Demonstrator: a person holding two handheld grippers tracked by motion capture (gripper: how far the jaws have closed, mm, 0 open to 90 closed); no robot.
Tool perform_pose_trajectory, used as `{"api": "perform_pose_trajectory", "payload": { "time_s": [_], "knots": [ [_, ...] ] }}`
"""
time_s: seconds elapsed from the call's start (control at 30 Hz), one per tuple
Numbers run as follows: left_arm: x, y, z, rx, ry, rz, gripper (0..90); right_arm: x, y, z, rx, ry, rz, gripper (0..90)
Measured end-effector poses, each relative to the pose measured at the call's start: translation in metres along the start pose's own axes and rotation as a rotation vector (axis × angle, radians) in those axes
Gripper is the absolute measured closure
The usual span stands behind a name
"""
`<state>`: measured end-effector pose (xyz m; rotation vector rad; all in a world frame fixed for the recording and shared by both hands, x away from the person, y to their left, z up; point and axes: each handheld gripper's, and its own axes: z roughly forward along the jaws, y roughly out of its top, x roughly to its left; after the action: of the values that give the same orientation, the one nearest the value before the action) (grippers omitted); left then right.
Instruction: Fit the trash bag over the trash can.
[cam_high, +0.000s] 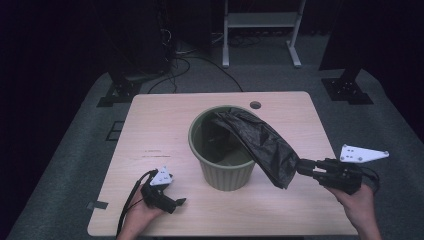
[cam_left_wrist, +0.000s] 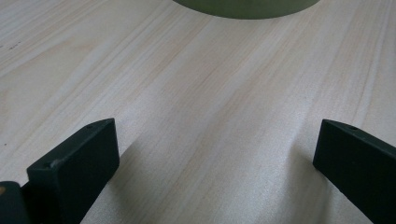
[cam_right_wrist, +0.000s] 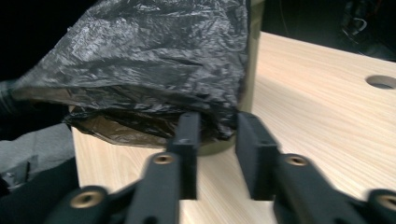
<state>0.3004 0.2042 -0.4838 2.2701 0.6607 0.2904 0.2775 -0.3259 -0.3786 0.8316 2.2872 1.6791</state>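
Bag-fitting is the job in hand: a black bin liner (cam_high: 260, 145) hangs half in and half out of the green waste bin (cam_high: 223, 165) that stands in the middle of the counter (cam_high: 160, 125), draped over the rim on the person's right side and stretched toward the right claw (cam_high: 301, 167). That claw has its jaws drawn close on the bag's loose edge, though from the right gripper view (cam_right_wrist: 215, 135) I can't quite tell how firmly the plastic is pinched. The left claw (cam_high: 181, 201) rests low on the counter near the bin's base, jaws spread wide with nothing between them. I'd judge the next move is to draw the edge outward and down over the rim, probably with the left claw coming up to steady the bin or catch the opposite edge.
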Motion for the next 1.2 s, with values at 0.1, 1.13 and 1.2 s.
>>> {"api": "perform_pose_trajectory", "payload": {
  "time_s": [0.1,1.13,1.2],
  "knots": [
    [-0.001,0.001,-0.003,-0.003,-0.004,0.008,0.0,0.003,0.005,0.002,-0.004,0.028,-0.007,89.6],
    [-0.063,0.156,-0.094,-0.443,-0.165,0.174,12.2,0.032,0.076,0.06,0.015,0.162,-0.076,89.8],
    [-0.063,0.16,-0.091,-0.444,-0.168,0.172,12.4,0.033,0.078,0.062,0.017,0.172,-0.073,89.8]
  ]
}}
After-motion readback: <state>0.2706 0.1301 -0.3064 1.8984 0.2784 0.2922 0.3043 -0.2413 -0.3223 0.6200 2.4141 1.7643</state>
